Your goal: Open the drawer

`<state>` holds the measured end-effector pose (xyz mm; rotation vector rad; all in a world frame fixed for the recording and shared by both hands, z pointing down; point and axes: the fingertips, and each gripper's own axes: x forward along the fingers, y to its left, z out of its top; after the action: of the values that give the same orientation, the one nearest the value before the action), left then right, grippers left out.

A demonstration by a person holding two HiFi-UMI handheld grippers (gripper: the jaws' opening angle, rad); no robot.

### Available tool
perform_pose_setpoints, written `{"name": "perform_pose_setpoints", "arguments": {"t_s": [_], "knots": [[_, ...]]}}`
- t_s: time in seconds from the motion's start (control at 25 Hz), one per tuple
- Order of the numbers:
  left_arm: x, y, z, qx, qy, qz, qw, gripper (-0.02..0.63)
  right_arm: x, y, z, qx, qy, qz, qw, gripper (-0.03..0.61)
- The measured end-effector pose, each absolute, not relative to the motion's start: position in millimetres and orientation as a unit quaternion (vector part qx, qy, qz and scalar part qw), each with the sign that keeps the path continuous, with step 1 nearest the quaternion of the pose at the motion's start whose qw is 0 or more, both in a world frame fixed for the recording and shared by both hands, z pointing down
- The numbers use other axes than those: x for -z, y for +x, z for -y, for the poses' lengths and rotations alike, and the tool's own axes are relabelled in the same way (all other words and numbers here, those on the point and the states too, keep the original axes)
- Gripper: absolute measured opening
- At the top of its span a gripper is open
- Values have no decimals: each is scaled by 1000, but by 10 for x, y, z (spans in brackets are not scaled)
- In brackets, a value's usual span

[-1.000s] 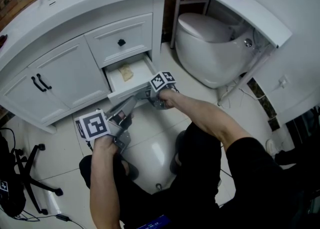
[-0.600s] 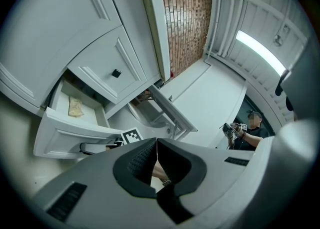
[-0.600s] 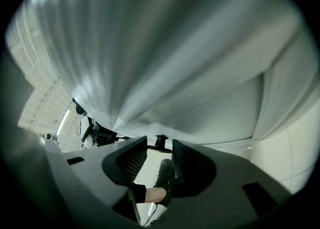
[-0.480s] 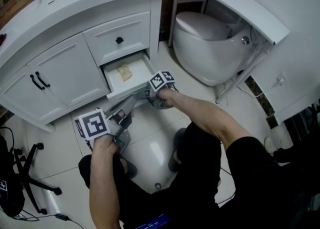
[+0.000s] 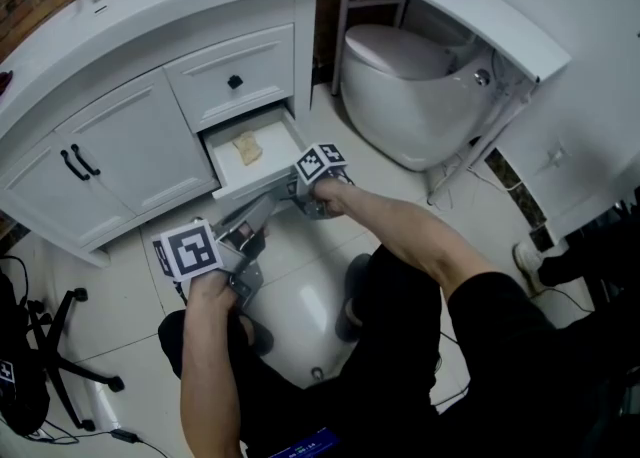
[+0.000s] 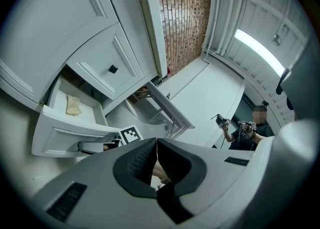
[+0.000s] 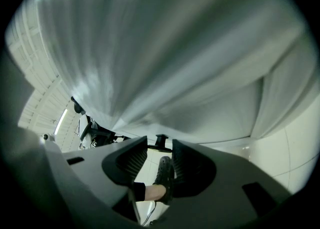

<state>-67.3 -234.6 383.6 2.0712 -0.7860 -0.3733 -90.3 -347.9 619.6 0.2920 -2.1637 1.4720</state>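
Observation:
The white vanity's lower drawer stands pulled out, with a beige lump lying inside. My right gripper sits low against the drawer's front, by its right corner. In the right gripper view its jaws stand a little apart with nothing between the pads; a white surface fills the view above them. My left gripper hovers over the floor short of the drawer, shut and empty, pads touching. The left gripper view shows the open drawer, the lump and the right gripper at its front.
Above the open drawer is a shut drawer with a black knob; cabinet doors lie to its left. A toilet stands right under a white shelf. An office chair base is at the lower left. Another person stands behind.
Neither gripper has moved and the drawer stands as far out as before. The head view has shifted slightly, and a shoe now shows at the right edge.

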Motion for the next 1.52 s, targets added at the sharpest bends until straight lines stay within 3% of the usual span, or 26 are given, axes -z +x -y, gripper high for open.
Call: {"name": "perform_pose_setpoints", "arguments": {"t_s": [1.16,1.52], "knots": [[-3808,-586,2057,144,837,319,421,-9,-6057,-675,3253,-543,127,796,236,175],[-3758,-565,1900,159,837,314,420,-9,-5509,-730,3026,-557,76,811,161,160]]}}
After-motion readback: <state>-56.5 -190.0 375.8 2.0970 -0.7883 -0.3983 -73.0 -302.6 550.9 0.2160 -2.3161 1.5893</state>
